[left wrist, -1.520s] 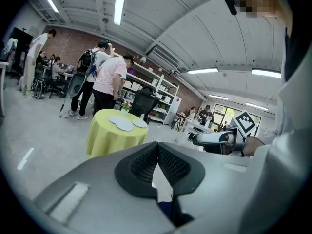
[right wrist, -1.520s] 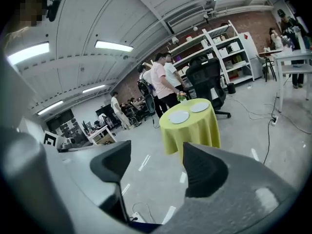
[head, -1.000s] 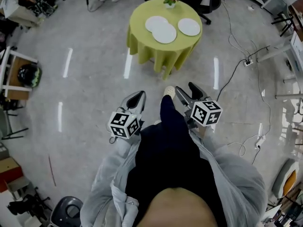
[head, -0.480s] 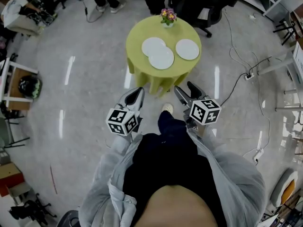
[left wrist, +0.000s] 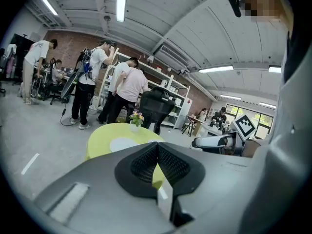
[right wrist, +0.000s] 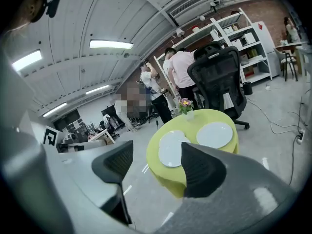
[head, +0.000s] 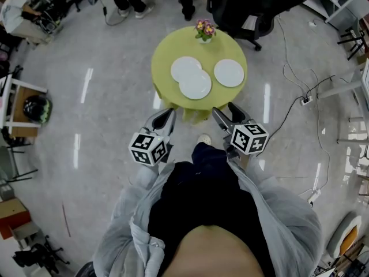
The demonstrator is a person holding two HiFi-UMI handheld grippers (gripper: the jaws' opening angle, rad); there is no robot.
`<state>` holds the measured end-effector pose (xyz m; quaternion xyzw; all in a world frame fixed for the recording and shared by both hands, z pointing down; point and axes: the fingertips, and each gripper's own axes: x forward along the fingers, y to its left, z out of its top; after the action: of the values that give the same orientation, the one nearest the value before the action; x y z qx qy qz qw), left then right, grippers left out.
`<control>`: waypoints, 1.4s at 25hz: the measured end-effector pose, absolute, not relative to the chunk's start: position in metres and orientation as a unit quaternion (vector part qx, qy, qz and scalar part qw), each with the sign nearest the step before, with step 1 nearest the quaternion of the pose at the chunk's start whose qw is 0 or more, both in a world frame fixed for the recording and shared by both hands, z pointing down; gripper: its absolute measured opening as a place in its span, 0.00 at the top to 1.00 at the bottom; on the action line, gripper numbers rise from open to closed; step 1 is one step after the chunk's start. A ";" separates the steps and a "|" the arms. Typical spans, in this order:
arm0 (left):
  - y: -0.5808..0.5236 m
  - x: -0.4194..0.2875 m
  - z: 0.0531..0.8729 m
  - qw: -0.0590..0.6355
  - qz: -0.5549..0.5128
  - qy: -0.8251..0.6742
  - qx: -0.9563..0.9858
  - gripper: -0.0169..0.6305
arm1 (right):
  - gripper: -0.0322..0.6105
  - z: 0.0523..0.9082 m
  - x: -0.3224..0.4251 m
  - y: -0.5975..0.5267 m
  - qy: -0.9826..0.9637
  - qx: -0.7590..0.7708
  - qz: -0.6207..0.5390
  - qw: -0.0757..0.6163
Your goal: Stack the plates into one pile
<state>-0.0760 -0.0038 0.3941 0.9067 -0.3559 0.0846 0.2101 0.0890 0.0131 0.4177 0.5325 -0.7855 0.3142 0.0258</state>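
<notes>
As the bench point(head: 166, 55) has drawn nearer, stacking the plates point(head: 195, 86) can soon start; left claw point(head: 166, 116) clenched, right claw point(head: 225, 109) released

The left claw point(head: 166, 116) is closed, the right claw point(head: 225, 108) parted and empty.

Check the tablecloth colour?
The tablecloth is plain yellow-green, no pattern. It shows best in the head view.
</notes>
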 end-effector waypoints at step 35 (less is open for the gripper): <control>-0.096 -0.076 0.430 0.273 0.110 -0.327 0.898 0.96 | 0.48 0.460 0.079 -0.094 -0.764 0.523 0.372 0.062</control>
<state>-0.0757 -0.0962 0.4296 0.8979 -0.3272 0.1103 0.2730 0.0786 -0.0935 0.4599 0.5227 -0.7644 0.3723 0.0624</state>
